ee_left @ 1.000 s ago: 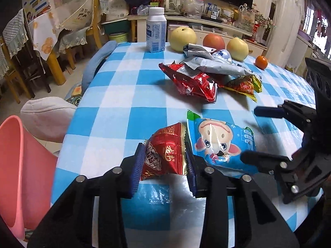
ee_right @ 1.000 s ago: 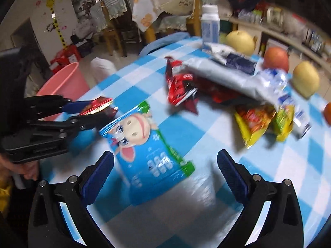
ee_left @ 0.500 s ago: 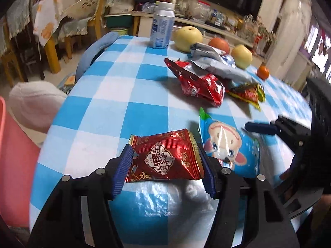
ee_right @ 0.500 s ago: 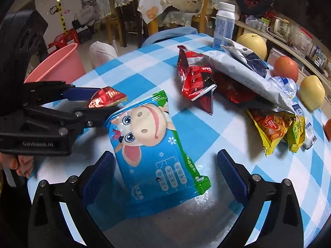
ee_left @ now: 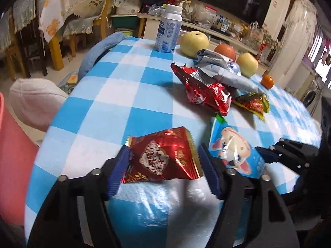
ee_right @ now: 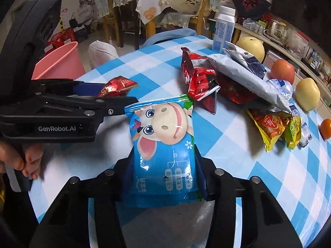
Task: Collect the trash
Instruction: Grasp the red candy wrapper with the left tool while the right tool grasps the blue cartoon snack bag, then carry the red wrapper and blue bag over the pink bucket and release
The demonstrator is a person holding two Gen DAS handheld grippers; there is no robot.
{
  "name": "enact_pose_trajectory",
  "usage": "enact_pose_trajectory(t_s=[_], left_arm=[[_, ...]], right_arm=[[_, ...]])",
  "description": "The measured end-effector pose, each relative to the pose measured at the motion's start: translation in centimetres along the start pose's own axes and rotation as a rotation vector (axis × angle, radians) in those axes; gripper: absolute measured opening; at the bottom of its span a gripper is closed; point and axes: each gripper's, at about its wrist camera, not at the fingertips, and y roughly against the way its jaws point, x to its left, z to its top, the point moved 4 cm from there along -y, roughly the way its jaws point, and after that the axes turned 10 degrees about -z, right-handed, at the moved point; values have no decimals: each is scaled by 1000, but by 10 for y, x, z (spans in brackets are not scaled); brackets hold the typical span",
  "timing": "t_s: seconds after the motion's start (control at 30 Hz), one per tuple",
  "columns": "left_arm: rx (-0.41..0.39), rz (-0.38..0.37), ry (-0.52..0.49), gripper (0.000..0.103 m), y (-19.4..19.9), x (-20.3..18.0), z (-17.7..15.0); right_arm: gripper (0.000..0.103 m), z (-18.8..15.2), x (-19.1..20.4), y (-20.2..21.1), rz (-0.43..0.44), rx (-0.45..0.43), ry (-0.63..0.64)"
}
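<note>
The right tongs [ee_right: 163,173] have just been closing and now clamp the blue cow-print snack packet [ee_right: 163,144] at the tabletop's [ee_left: 115,95] near edge. The left tongs [ee_left: 163,165], just opening, stand apart around the red foil packet [ee_left: 163,157]; barely supported, it may slip free short of the pink bin [ee_right: 60,64].

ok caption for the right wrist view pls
Right gripper closes on the blue cow wrapper beside the left gripper on the checked tablecloth.

red wrapper [ee_left: 163,157], blue-white checked tablecloth [ee_left: 115,95] — pink bin [ee_right: 60,64]
</note>
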Motion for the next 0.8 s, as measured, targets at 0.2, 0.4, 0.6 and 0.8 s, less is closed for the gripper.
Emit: enact_pose_trajectory(t_s=[0.2,0.4,0.6,0.8], left_arm=[[16,38,-30,61,2,5,-2],[10,29,-18,47,5,12,-1],[-4,-9,-1,46,11,14,0],[-61,-43,16,45,28,19,5]], right_arm=[[46,-2,-1,3,-6,-2,-17],[44,-5,-3,7,-12,2,-49],[43,-7,-11,12,-22,5,-115],[43,-5,-19,27,-6,-26,-205]])
